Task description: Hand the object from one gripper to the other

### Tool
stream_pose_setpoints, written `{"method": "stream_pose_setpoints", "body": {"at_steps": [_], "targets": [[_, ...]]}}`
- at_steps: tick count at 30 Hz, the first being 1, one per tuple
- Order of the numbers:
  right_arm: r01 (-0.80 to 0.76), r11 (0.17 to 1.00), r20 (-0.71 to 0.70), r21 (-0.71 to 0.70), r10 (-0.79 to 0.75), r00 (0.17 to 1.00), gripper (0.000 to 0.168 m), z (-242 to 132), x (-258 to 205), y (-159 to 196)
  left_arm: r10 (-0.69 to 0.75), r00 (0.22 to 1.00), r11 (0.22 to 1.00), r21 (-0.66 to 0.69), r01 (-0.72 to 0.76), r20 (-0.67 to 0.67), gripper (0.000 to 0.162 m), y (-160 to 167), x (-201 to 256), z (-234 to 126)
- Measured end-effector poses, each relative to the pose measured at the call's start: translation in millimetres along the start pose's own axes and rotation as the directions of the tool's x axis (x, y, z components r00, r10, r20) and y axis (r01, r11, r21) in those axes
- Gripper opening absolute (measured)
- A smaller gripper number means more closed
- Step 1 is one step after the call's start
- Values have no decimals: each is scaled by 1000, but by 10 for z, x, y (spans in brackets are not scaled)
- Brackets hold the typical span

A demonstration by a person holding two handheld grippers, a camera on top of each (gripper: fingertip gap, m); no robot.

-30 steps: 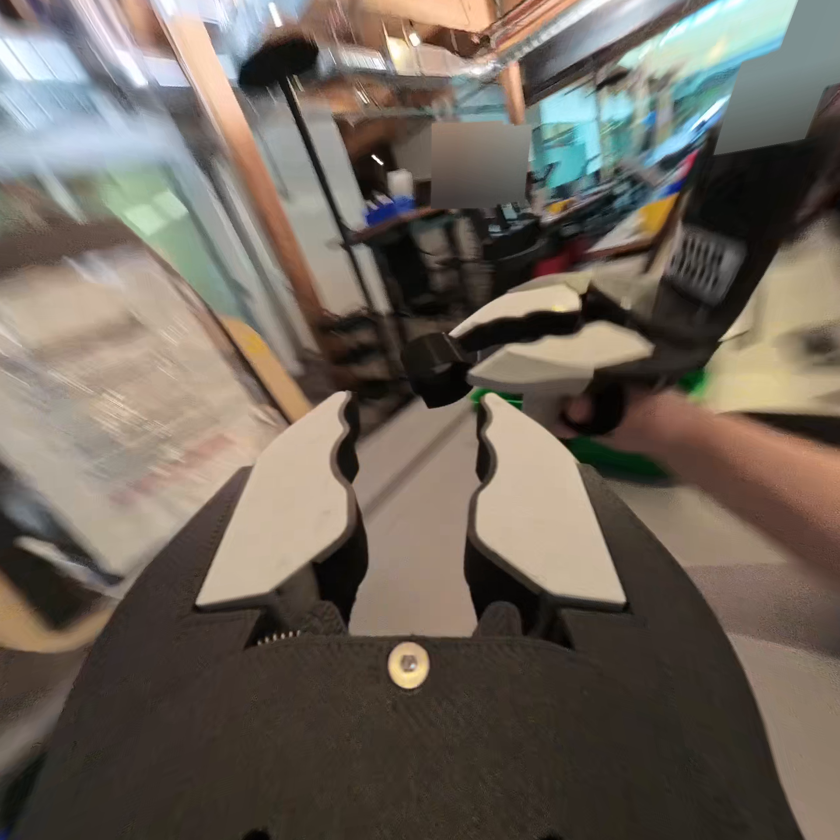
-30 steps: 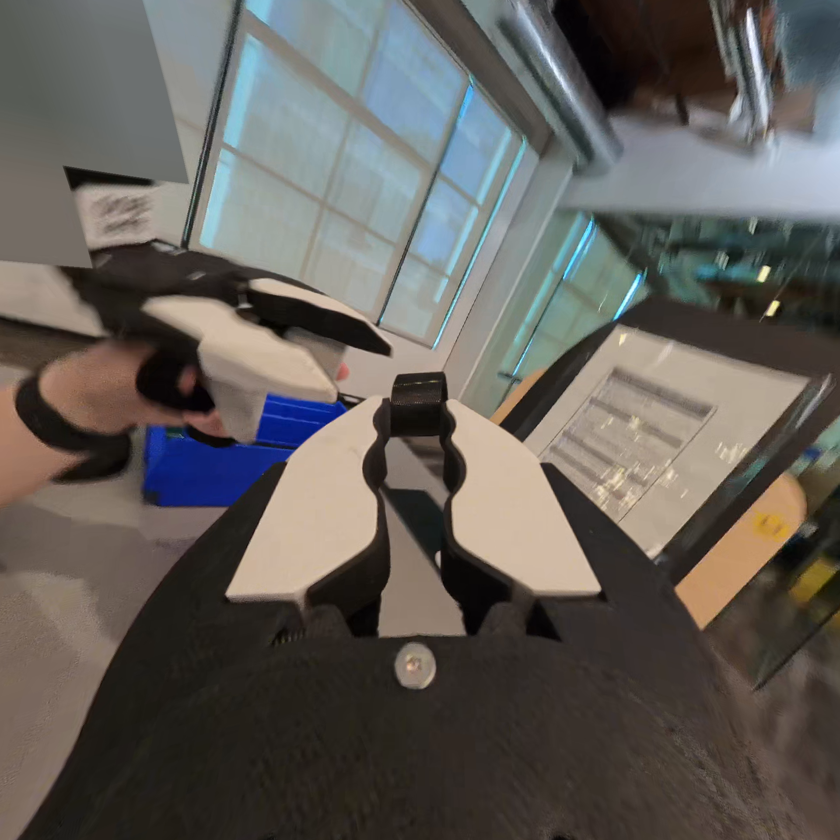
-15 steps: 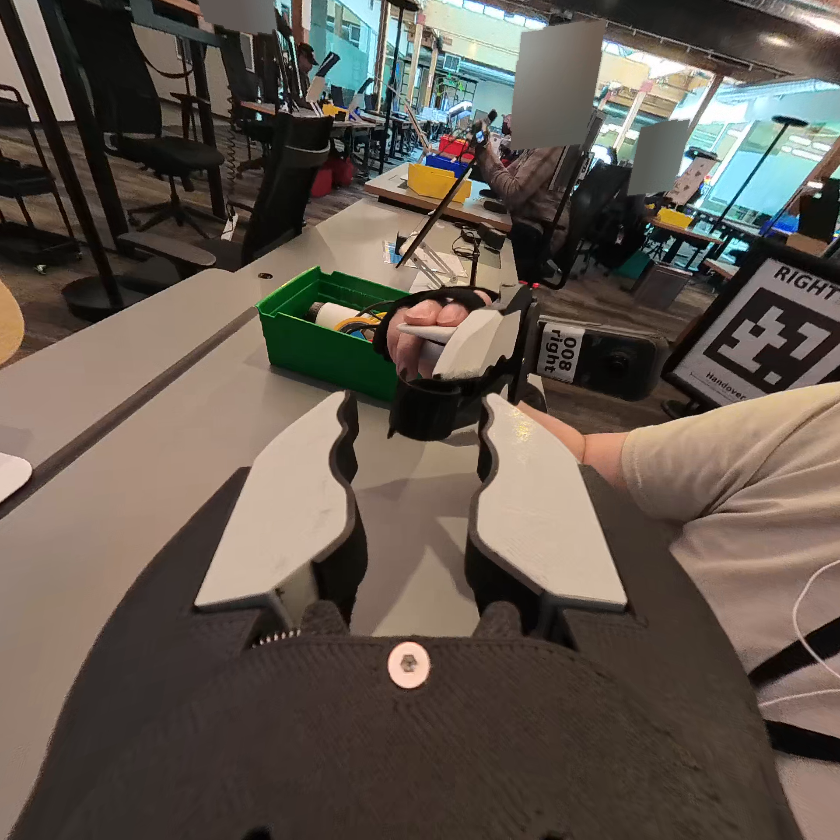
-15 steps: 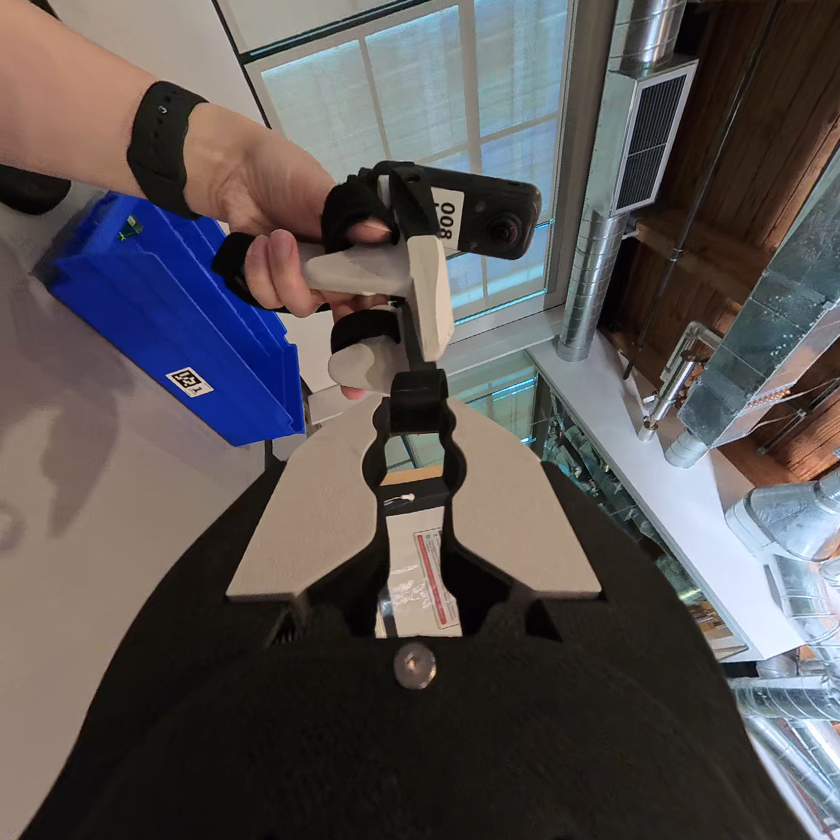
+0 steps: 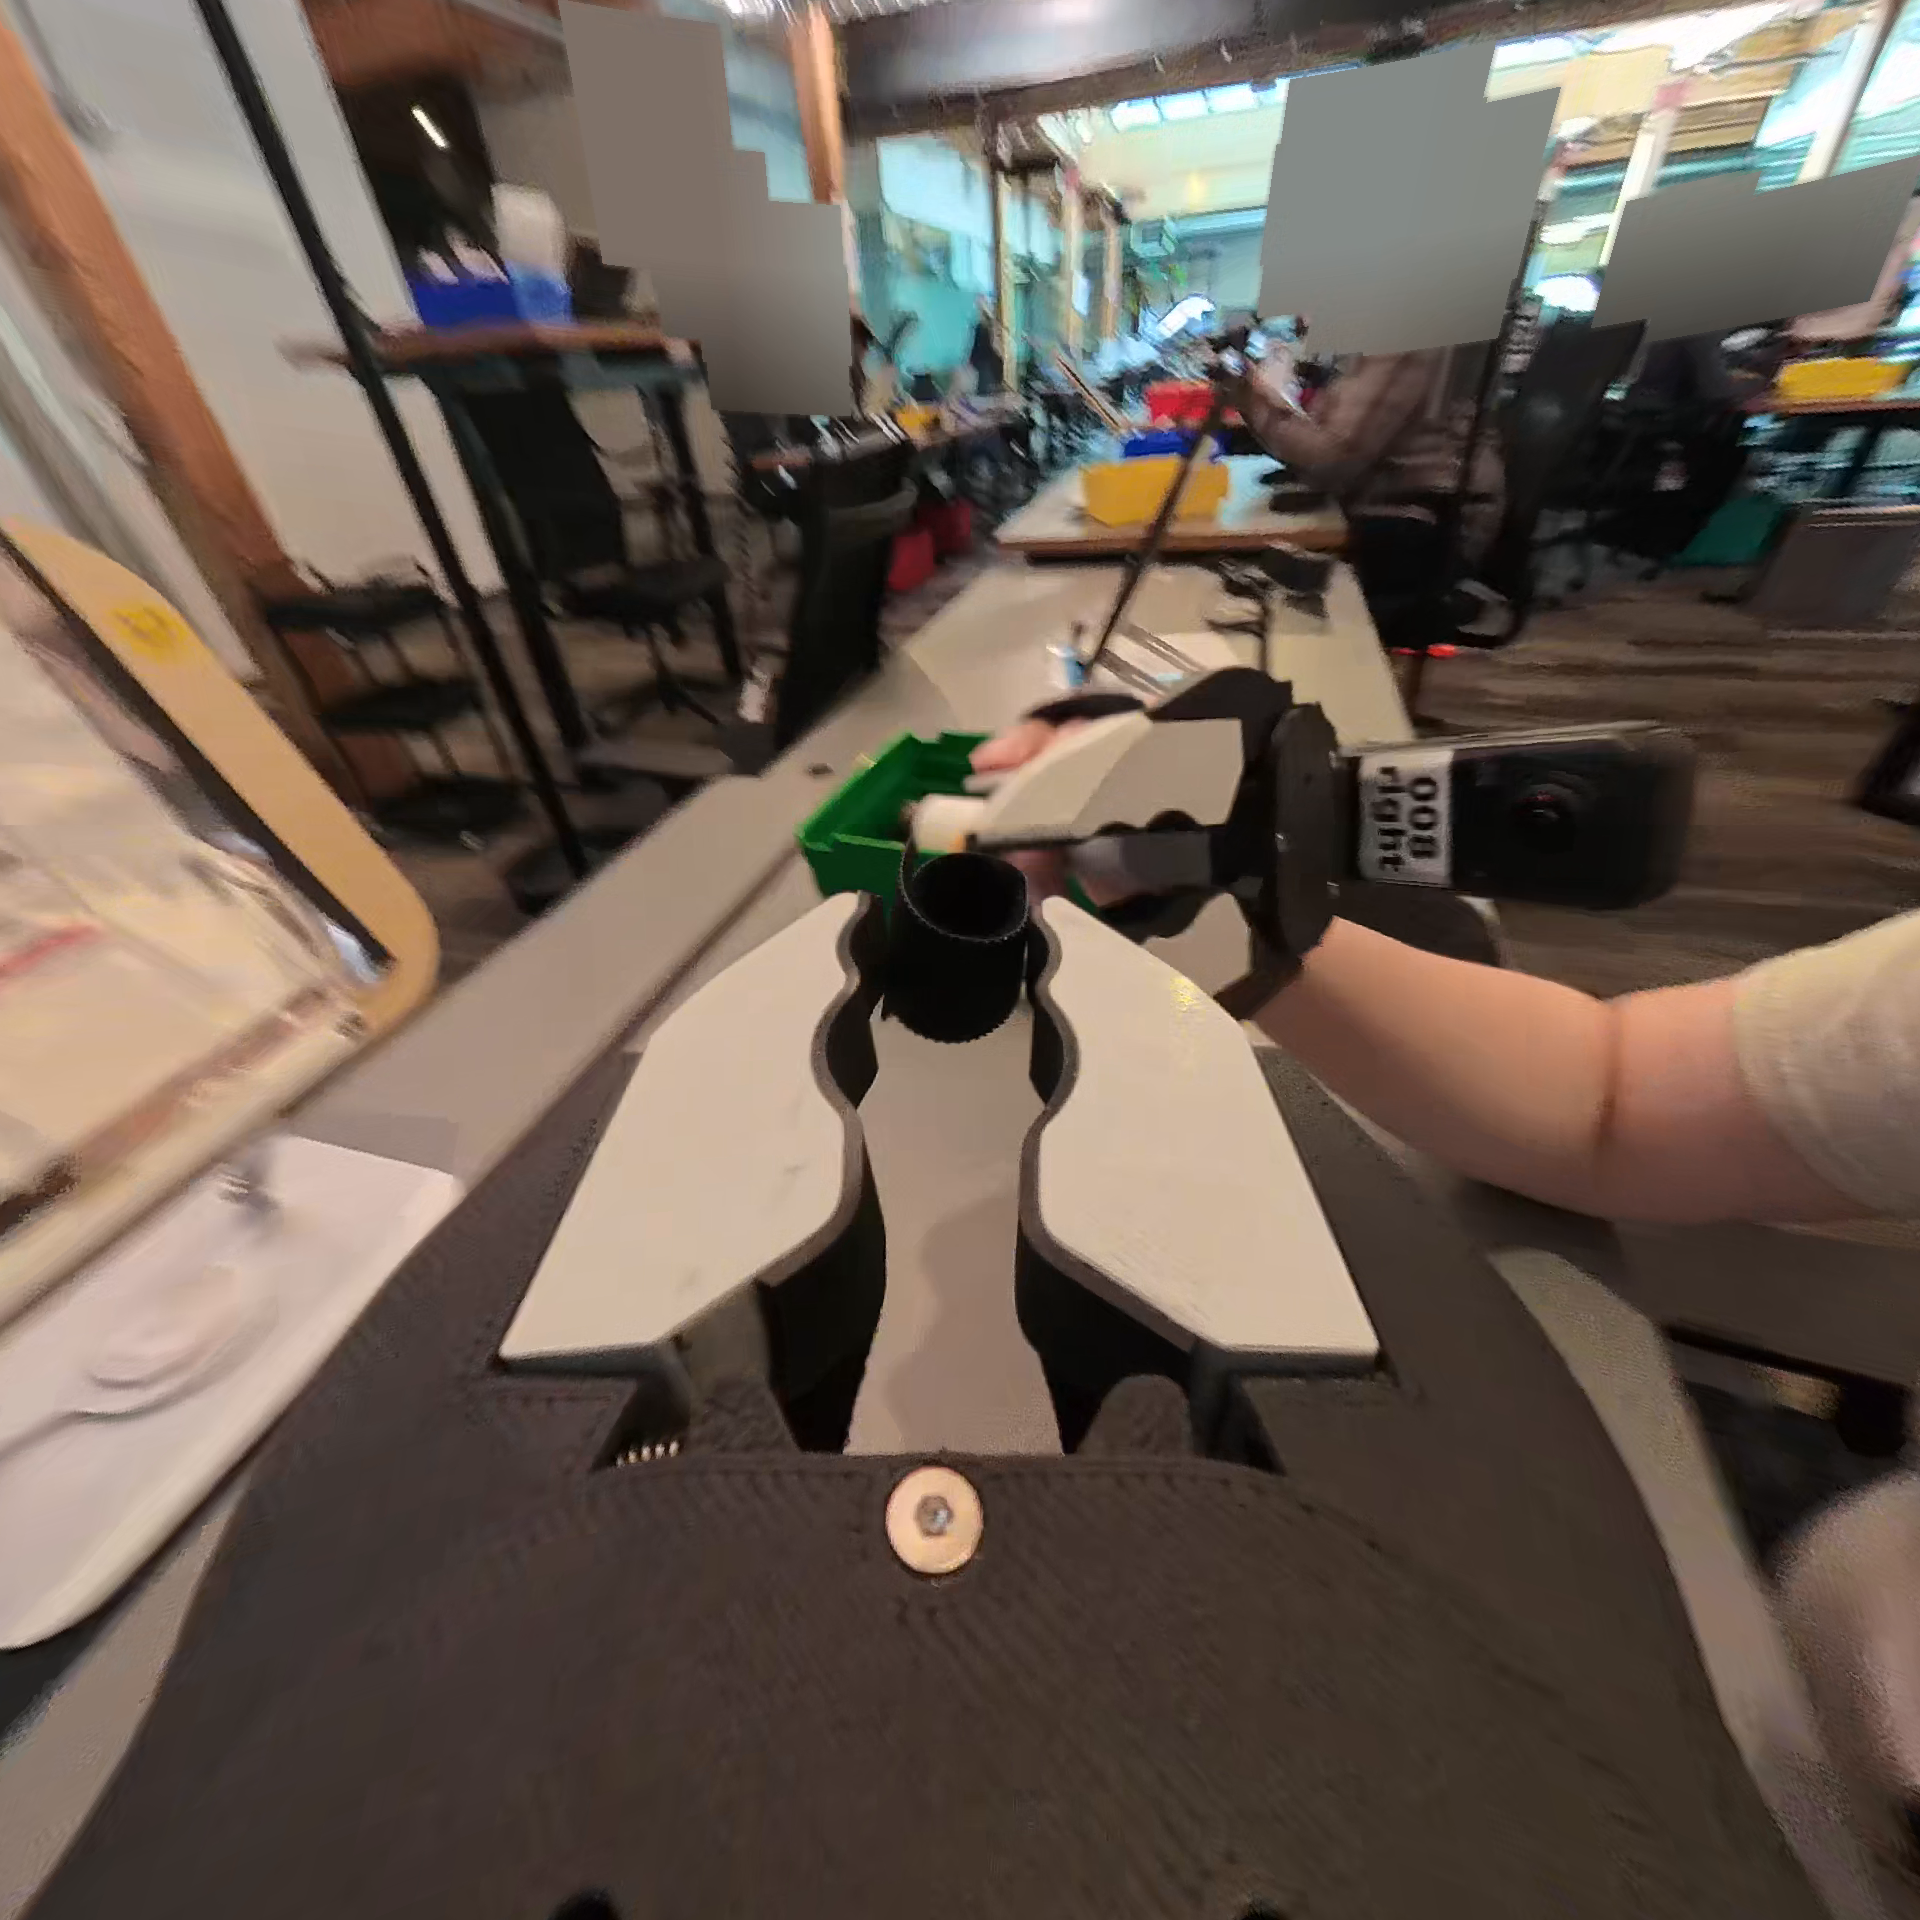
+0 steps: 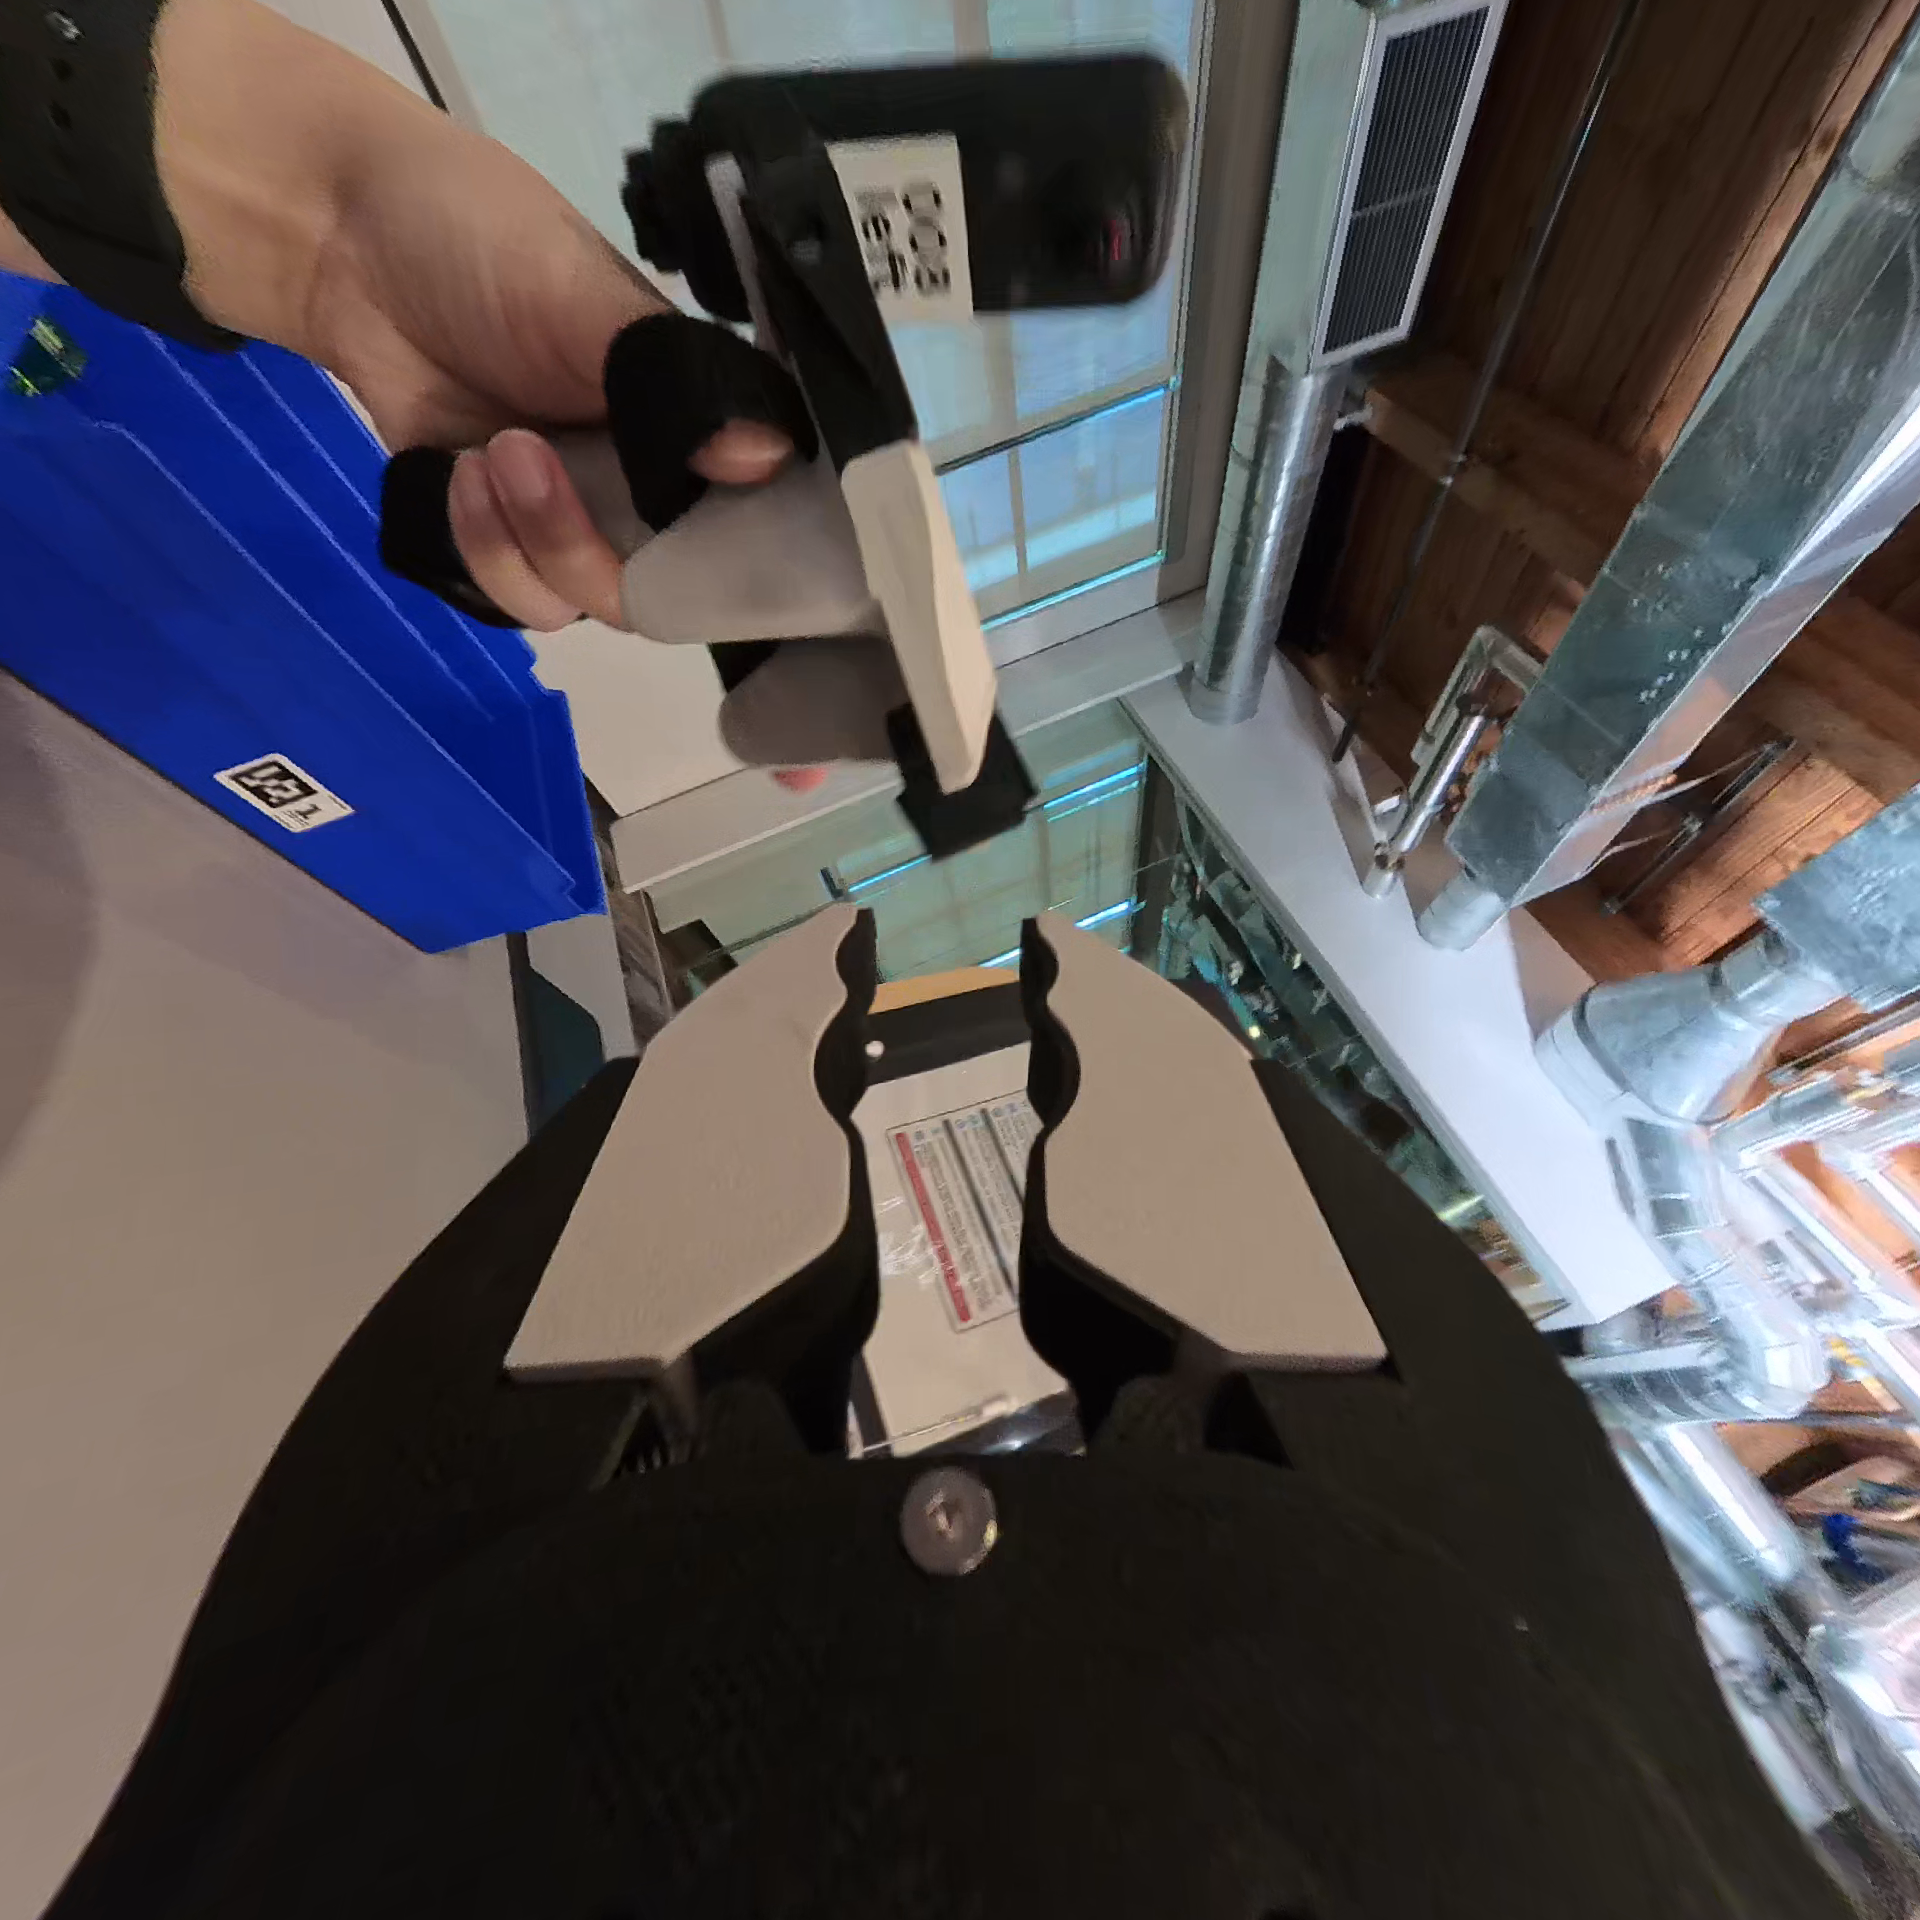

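Note:
The object is a small black roll point(image 5: 961, 966). My left gripper point(image 5: 948, 920) is shut on it, and the roll stands between the fingertips above the grey table point(image 5: 582, 997). My right gripper point(image 6: 940, 925) is open and empty, with only the background in its gap. In the left wrist view the right gripper point(image 5: 940, 831) is just beyond the roll, held in a hand and apart from it. In the right wrist view the left gripper point(image 6: 940, 758) hangs above my right fingertips and grips the black roll point(image 6: 977, 810) at its tip.
A green bin point(image 5: 873, 821) sits on the table behind the grippers. A blue bin point(image 6: 260, 644) stands at the table's other side. A person's forearm point(image 5: 1507, 1091) reaches in from the right. A framed board point(image 5: 208, 935) and a white sheet point(image 5: 156, 1351) lie at the left. Left and right tips are no more than a few centimetres apart.
The black roll has passed from the right gripper to the left. The left gripper shut on it. The right gripper opened and drew back a little.

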State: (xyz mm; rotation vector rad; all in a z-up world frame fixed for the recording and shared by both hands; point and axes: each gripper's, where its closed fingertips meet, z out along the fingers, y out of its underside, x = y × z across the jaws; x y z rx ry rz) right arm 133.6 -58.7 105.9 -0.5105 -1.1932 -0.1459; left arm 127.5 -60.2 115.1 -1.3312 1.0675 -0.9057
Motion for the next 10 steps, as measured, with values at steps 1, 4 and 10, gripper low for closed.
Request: {"method": "stream_pose_setpoints", "body": {"at_steps": [1,4,10], "targets": [[-53,999,9,-4,54,999,27,0,6,34,65,996,997,29,-67,65,25,-57,-57,-27],[-450,893,52,-30,451,891,30,45,60,175,330,886,932,35,-360,326,26,-194,-220,-114],[-942,-304,556,-141,763,-329,48,46,203,-71,552,791,798,108,-593,265,26,-218,280,54]]}}
